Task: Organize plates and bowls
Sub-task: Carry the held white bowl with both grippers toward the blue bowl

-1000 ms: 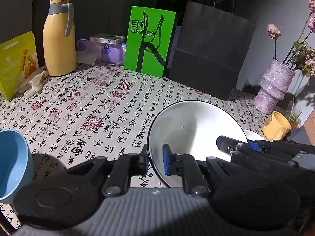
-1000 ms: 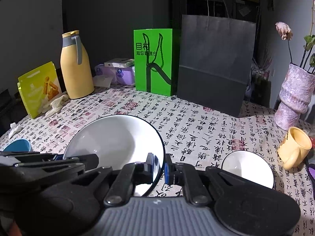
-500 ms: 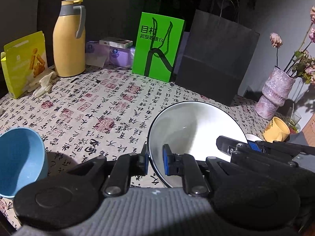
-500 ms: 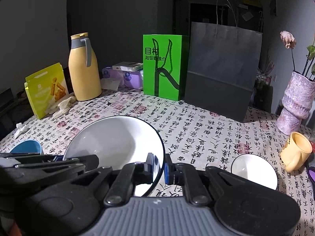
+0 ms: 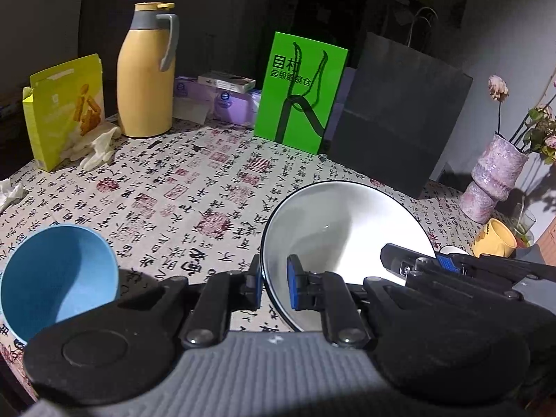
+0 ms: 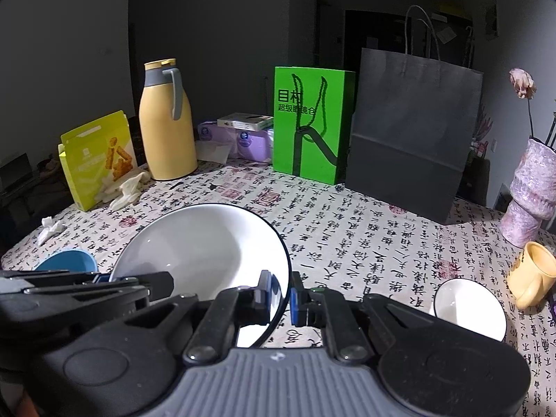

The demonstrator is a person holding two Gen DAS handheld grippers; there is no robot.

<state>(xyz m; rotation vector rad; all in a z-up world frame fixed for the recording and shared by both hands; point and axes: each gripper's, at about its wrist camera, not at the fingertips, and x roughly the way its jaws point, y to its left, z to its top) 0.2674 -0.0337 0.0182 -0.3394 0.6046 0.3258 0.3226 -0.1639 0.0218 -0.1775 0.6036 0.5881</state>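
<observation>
Large white bowl (image 5: 342,229) held above the patterned surface (image 5: 194,187), its rim clenched on opposite sides by left gripper (image 5: 274,283) and right gripper (image 6: 281,295) jaws.

The large white bowl (image 5: 344,222) looked like glazed ceramic, glossy with soft highlights. The blue bowl (image 5: 52,278) seemed matt plastic. A printed cloth covered the surface (image 6: 365,229). The dark bag (image 6: 410,132) was matt paper, the green bag (image 6: 309,121) smoother paper. The yellow jug (image 6: 166,128) had a satin finish; the vase (image 6: 531,191) looked rough and mottled.
</observation>
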